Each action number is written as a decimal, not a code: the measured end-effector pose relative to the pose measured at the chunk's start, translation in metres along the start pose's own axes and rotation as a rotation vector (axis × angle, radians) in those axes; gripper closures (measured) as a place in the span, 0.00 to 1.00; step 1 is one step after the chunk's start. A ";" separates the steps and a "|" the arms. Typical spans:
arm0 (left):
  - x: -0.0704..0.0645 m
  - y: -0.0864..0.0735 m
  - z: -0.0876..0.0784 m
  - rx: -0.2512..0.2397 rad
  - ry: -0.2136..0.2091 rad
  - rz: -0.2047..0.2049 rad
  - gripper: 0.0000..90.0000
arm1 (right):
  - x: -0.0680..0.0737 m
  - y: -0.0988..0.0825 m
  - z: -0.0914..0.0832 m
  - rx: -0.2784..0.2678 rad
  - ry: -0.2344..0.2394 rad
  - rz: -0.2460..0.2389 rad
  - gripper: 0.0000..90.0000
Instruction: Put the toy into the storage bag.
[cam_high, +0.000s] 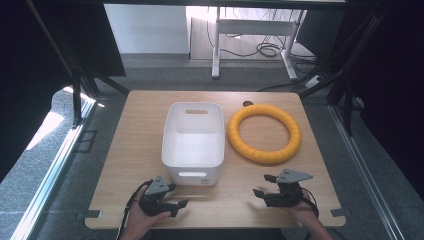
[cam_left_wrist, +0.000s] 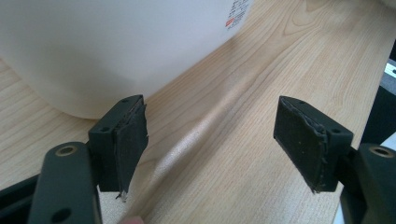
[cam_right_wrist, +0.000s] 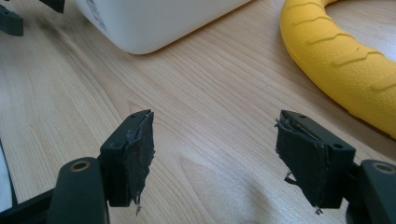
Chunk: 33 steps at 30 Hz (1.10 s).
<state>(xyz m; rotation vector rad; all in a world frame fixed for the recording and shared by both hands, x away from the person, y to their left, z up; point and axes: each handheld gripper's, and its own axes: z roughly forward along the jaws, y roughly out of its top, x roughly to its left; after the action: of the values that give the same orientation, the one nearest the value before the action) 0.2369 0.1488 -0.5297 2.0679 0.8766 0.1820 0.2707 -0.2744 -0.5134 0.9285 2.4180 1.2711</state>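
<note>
The table (cam_high: 150, 115) is bare wood around two things: my white bin (cam_high: 193, 142) stands at its middle, and the yellow ring (cam_high: 264, 133) lies flat at the bin's three o'clock, just beside it but not touching.

I judge the step in hand to be the reach for the ring, to lift it into the bin. To do it well I would send my right gripper (cam_high: 269, 192) forward to the ring's near arc, come down with the jaws straddling the tube across its thickness, and close only once both pads bracket it squarely. The ribbed foam looks soft, so a firm centred pinch should hold it.

From my right gripper, the ring sits at about twelve o'clock, near but apart; in the right gripper view it curves past at two o'clock. That gripper's jaws stand wide apart, holding nothing.

My left gripper (cam_high: 168, 204) rests near the table's front edge, the bin just beyond at one o'clock. Its jaws are also spread and empty, free to steady the bin.
</note>
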 end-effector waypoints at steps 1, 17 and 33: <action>0.000 0.000 0.000 -0.001 0.000 0.000 0.29 | 0.000 0.000 0.000 0.001 -0.001 0.001 0.31; -0.002 0.000 0.002 0.005 0.002 0.004 0.29 | 0.001 0.001 0.003 0.037 0.000 -0.011 0.30; -0.010 0.003 0.004 0.003 -0.028 0.016 0.29 | -0.025 0.058 -0.006 0.142 -0.055 -0.081 0.31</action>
<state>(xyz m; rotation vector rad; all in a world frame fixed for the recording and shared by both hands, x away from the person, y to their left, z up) 0.2322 0.1383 -0.5284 2.0760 0.8436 0.1607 0.3115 -0.2706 -0.4648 0.8796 2.5018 1.0435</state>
